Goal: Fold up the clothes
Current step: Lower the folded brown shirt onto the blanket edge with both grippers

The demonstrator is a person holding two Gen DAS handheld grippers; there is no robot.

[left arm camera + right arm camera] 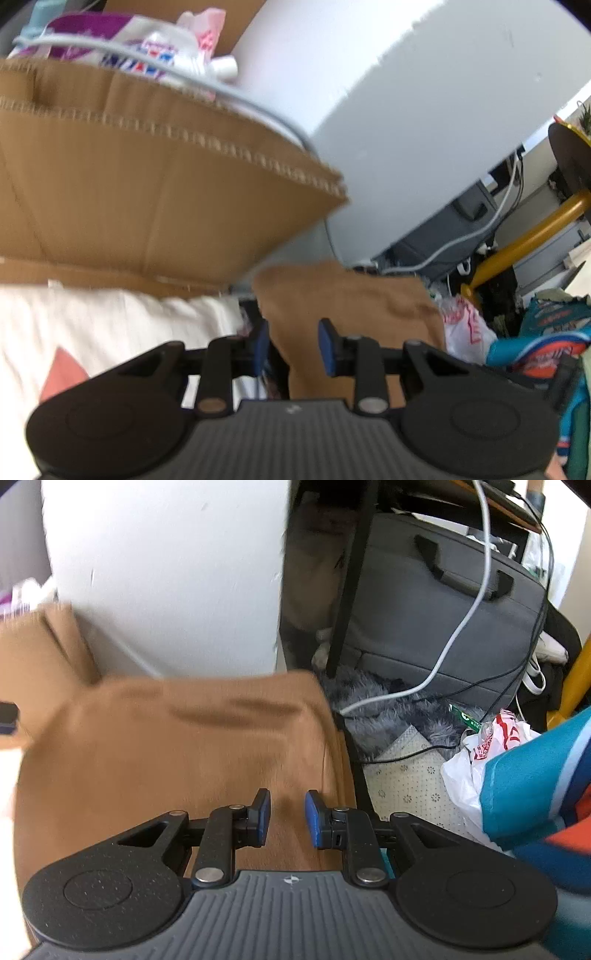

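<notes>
You've got the brown garment spread in front of you, lying w/ its far edge near the white wall and its right edge running down beside the dark frame leg, next to the grey fuzzy rug. In the left wrist view it sits to the right of the cream cloth, below the cardboard box. Right gripper hangs over the near right part of the garment, fingers narrowly apart w/ only bare fabric showing in the gap, nothing pinched. Left gripper is likewise narrowly parted over the garment's left edge; the cloth passes under the gap, but I see no pad pressing on it, so treat it as empty too. Both views are blurred, so fine contact is hard to read. My read: you're at the regrasp pt, picking corners for the next fold. To do it well, go for the edge, not mid-panel: slide the right gripper out toward the right hem and take a single layer at the corner, and match it w/ the left on the opposite corner so the fold line stays straight. Open wider before you drop in; the present gap looks too tight to scoop fabric cleanly. Pinch firm, lift both sides evenly, keep tension btwn them so it doesn't sag. Watch the white cable and the plastic bag to the right, and don't drag the cream cloth along.
</notes>
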